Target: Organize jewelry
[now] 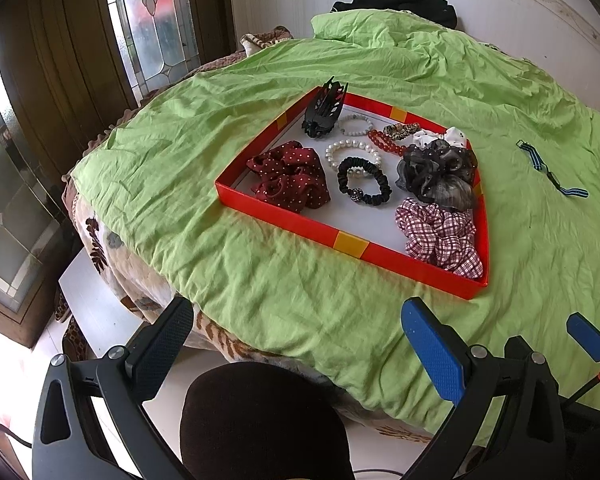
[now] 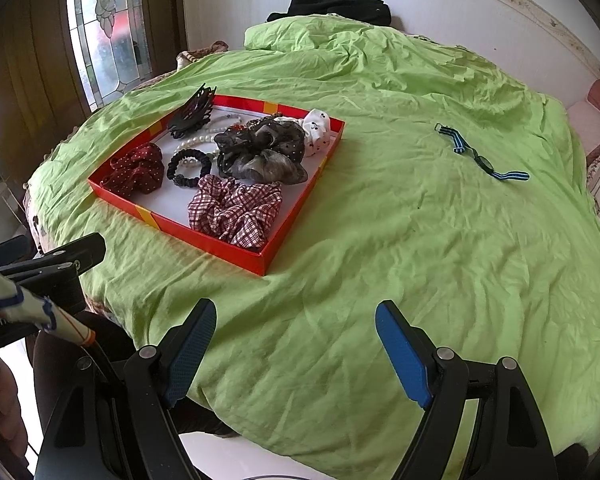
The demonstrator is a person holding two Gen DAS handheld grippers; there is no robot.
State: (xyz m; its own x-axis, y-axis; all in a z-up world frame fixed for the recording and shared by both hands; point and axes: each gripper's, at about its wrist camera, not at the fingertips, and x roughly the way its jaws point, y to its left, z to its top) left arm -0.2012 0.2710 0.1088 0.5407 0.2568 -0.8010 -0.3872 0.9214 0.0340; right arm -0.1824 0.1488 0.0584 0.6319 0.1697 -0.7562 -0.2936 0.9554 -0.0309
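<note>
A red tray sits on a green sheet. It holds a black claw clip, a maroon dotted scrunchie, a black hair tie, pearl bracelets, a red bead bracelet, a grey sheer scrunchie and a plaid scrunchie. A blue striped strap lies alone on the sheet, right of the tray. My left gripper is open and empty, near the bed's edge. My right gripper is open and empty above the sheet.
A black garment lies at the far end by the white tiled wall. A stained-glass window is at the left. A dark round stool stands below the left gripper. The bed edge drops to a white floor.
</note>
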